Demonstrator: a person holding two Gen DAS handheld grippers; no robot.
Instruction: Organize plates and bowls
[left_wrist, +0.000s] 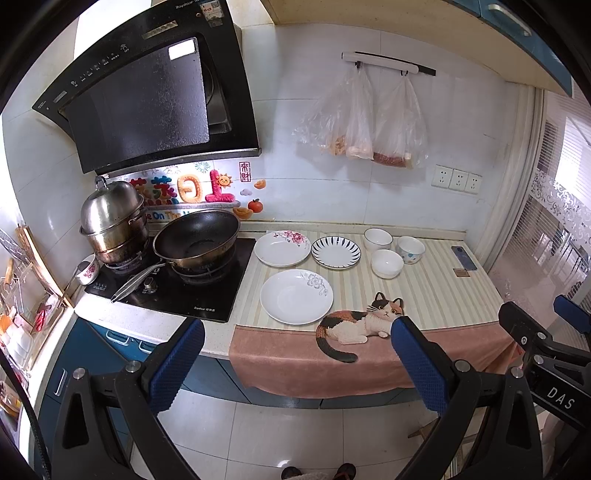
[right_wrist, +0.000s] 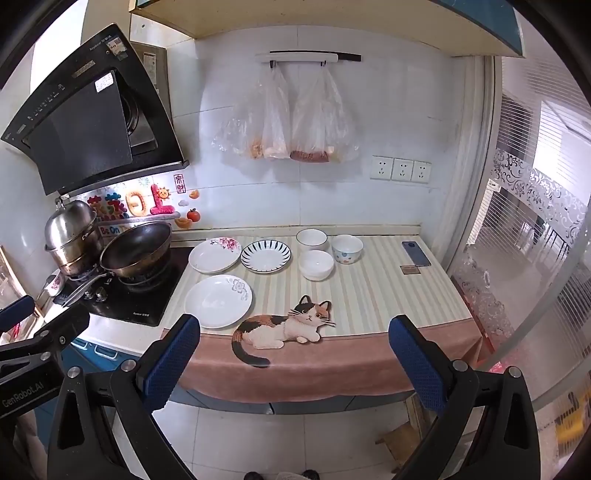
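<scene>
- Left gripper (left_wrist: 297, 363) and right gripper (right_wrist: 293, 360) were both spread wide, empty, short of the tabletop (right_wrist: 388, 295).
- 3 plates (right_wrist: 218, 301) lay left of 3 bowls (right_wrist: 316, 264), all unstacked.

Three plates and three bowls sit right side up on the striped mat covering the tabletop (left_wrist: 436, 295). Nearest the front edge lies a white plate with a grey flower (left_wrist: 296, 296) on its rim. Behind it, next to the stove, is a white plate with pink blossoms (left_wrist: 282, 248), and just to its right a smaller plate with dark blue radiating stripes (left_wrist: 335, 252). Further right, three bowls cluster close together: a plain white bowl (left_wrist: 387, 263) in front, a white bowl with a thin dark rim (left_wrist: 378, 238) behind it, and a white bowl with small coloured spots (left_wrist: 410, 249) on the right. All are empty and unstacked.
</scene>
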